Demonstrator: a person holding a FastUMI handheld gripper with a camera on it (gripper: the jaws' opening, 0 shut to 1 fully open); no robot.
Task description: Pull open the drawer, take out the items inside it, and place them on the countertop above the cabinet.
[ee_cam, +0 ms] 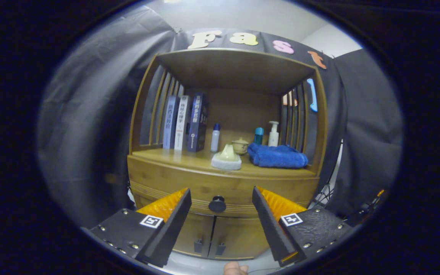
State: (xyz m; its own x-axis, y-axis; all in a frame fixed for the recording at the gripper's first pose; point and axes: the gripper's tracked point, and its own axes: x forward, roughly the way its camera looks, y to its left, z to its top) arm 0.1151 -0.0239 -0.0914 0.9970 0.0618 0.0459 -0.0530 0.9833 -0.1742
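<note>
Your tongs point(222, 206) stand wide apart, holding nothing, framing the round dark knob point(217, 204) at lower centre, lined up for a pull. The wooden cabinet's drawer point(220, 187) sits flush and closed; its contents are hidden below the desk point(189, 160).

The closed drawer point(220, 191) hides its contents; the fingers point(181, 214) cover parts of its front.

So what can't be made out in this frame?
- Drawer contents, gripper view: its shut front hides them.
- Book spines: print too small.
- Teal bottle: towel hides its base.
- Gripper open, short of the knob: gap unclear.
</note>
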